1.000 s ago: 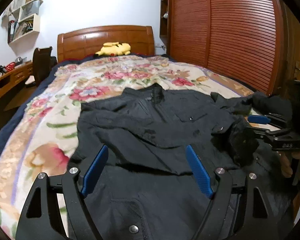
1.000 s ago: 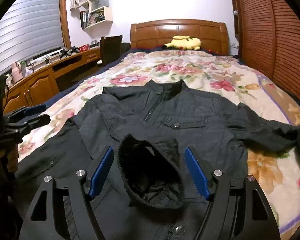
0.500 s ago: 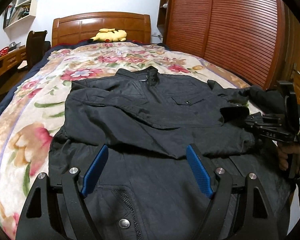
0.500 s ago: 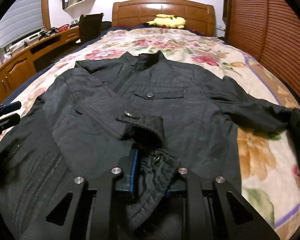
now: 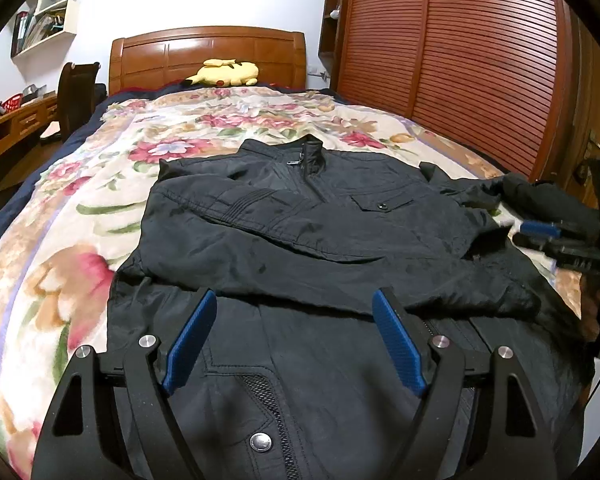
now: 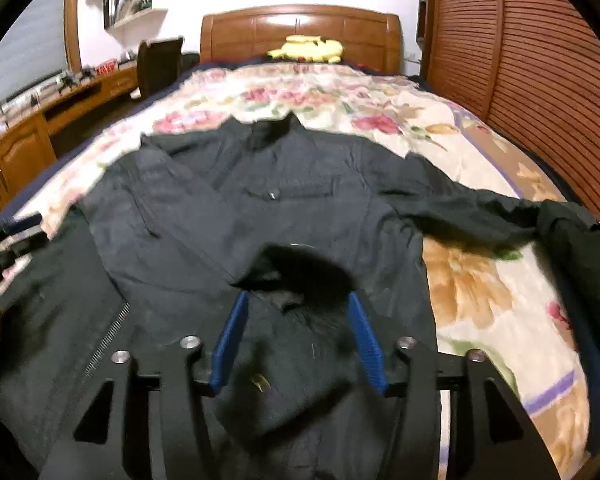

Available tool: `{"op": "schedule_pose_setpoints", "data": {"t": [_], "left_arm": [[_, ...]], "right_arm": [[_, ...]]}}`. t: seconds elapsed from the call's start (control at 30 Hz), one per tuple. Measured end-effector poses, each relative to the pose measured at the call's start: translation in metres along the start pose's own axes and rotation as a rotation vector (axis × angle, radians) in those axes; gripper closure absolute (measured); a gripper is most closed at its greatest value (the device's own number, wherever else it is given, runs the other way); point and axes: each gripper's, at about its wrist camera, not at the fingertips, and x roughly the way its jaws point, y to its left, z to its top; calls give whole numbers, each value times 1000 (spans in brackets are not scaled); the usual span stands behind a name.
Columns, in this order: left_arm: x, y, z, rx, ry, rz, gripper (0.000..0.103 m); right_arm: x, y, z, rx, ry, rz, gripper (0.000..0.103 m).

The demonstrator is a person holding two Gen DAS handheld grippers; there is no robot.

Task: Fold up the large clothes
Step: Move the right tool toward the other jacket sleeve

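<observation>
Right wrist view: your right gripper (image 6: 296,340) jaws are opening off the sleeve cuff (image 6: 300,272), leaving it folded across the jacket (image 5: 320,240); left gripper (image 5: 296,340) jaws hang released.

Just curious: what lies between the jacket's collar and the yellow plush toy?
Only bare floral bedspread, in both views, between jacket collar and toy.

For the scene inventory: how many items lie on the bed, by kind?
Black jacket: 1
Yellow plush toy: 1
Floral blanket: 1
Total: 3
</observation>
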Motion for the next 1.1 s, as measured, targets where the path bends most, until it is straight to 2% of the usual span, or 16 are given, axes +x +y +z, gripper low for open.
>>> {"op": "schedule_pose_setpoints", "data": {"t": [0.13,0.2,0.33,0.43,0.53,0.63,0.73,1.1], "left_arm": [[-1,-5,-1,18,-8,0,22],[-2,-6,-1,25,-11,-1,22],[-3,-7,0,29,-14,-21,22],[-2,-10,1,38,-13,-38,16],[-3,-12,1,42,-22,-10,16],[-2,-11,2,33,-24,-2,15],[-2,-8,2,18,-29,4,15],[-3,-5,1,0,-44,33,15]], "right_arm": [[-12,8,11,-30,-88,26,47],[-12,12,14,-57,-99,29,47],[0,12,19,-86,-75,27,47],[12,-1,27,-78,-56,6,47],[20,-20,35,-57,-61,-13,47],[30,-39,45,-45,-55,-62,39],[42,-61,51,-4,-33,-110,38],[104,-116,70,195,67,-179,38]]}}
